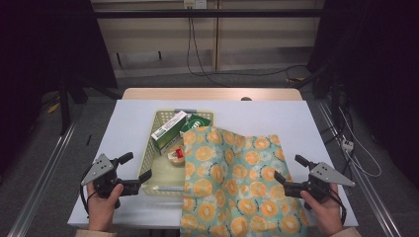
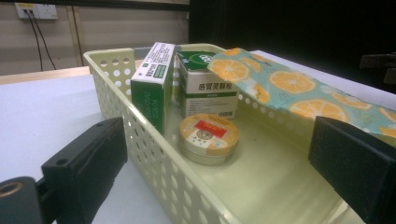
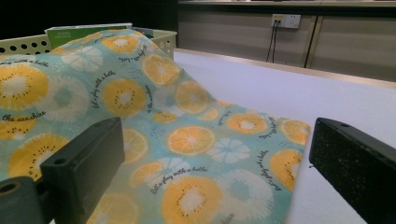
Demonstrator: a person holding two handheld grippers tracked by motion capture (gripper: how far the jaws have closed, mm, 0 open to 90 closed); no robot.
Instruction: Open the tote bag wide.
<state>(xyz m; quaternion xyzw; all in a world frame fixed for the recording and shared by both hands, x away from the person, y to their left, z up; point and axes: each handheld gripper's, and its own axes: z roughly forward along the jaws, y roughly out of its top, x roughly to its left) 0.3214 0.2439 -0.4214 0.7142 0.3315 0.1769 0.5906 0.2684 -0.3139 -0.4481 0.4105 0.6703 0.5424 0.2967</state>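
White bench (image 1: 133, 123) is sitting under the high view, with grey floor and dark curtains around it and a beige wall behind. Near its middle a pale yellow perforated basket (image 1: 148, 158) is standing, and a cloth (image 1: 237, 182) printed with orange slices is lying over the basket's right rim and spreading across the bench to the near edge. Inside the basket, two green-and-white boxes are leaning at the far end: one box (image 2: 154, 81) is standing against the left wall, the other box (image 2: 208, 88) is just beside it with the cloth's corner resting on top. A round tin (image 2: 208, 138) is lying flat on the basket floor in front of them. The left gripper (image 1: 134, 173) is hovering at the basket's near left corner, its fingers (image 2: 88, 163) standing apart and holding nothing. The right gripper (image 1: 289, 170) is hovering at the cloth's right edge, near the bench's right side; its fingers (image 3: 88, 163) are likewise standing apart, above the cloth and not gripping it. Each gripper is being held by one hand at the near edge.
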